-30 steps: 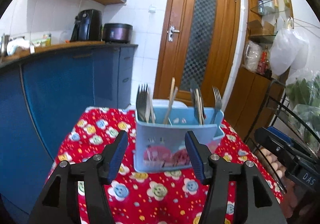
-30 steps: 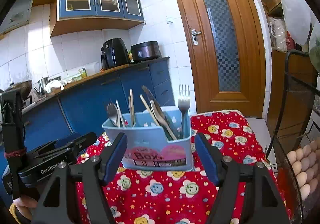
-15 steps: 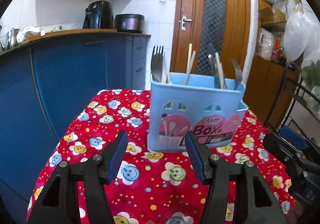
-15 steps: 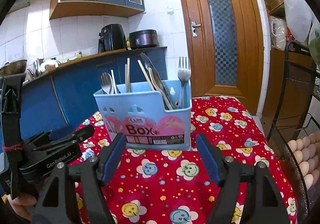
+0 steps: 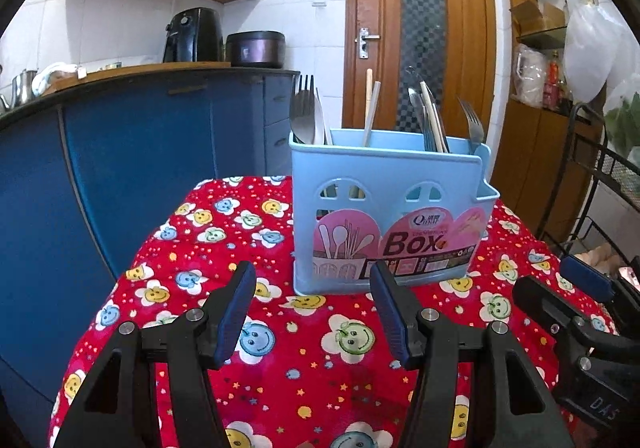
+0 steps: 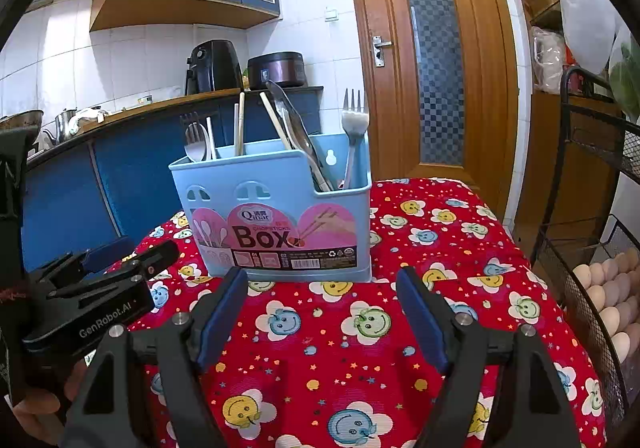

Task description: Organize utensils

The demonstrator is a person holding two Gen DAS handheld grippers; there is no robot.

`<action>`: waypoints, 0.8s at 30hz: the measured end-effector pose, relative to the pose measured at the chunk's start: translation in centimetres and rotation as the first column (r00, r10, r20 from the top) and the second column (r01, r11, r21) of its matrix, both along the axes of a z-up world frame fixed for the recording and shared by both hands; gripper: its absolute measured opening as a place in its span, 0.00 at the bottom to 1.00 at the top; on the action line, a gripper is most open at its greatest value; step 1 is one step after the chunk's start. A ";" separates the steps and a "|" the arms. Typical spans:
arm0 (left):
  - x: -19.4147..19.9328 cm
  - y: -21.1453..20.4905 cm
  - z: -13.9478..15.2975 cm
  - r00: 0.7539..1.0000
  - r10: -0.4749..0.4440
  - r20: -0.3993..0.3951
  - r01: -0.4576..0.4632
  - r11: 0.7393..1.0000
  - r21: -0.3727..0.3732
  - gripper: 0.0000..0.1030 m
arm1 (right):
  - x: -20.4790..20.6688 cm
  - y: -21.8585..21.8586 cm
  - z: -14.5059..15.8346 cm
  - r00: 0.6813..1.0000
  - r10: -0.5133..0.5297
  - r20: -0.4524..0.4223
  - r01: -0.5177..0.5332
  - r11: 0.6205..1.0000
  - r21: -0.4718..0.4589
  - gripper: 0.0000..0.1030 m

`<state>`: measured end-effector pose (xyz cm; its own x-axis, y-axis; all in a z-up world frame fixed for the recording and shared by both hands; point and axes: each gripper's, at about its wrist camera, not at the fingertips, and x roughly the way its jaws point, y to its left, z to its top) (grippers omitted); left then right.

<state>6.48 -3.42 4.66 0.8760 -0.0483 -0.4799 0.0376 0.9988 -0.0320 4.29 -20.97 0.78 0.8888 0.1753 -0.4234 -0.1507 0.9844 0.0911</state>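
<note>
Kitchen setting: blue cabinets fill the left of both views and a wooden door (image 5: 420, 35) stands at upper centre. A table covered by a red flowered cloth (image 5: 320, 328) fills the lower half of each frame.

Task item: a light-blue utensil box (image 5: 384, 215), labelled "Box", stands upright on the cloth at centre frame. Forks (image 6: 354, 119), a spoon (image 6: 196, 145), chopsticks (image 5: 370, 107) and other cutlery stand in its compartments, handles or heads projecting above the rim.

Left tongs (image 5: 312, 312): lower centre of the left wrist view, jaws parted, nothing between them, short of the box and clear of it.

Right tongs (image 6: 320, 308): lower centre of the right wrist view, released, jaws wider apart than the left pair and just been opening; only cloth shows between them, with the box just beyond the tips.

A wire rack holding eggs (image 6: 604, 292) occupies the right edge of the right wrist view.
</note>
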 end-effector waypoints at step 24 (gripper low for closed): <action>-0.1 -0.4 -0.7 1.000 0.010 0.002 -0.010 1.000 0.026 0.59 | -0.1 0.0 -0.1 1.000 -0.007 0.007 0.007 1.000 -0.002 0.79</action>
<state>6.34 -3.78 4.00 0.8775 -0.0269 -0.4788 0.0276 0.9996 -0.0055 4.17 -20.99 0.73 0.8932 0.1682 -0.4171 -0.1444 0.9856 0.0881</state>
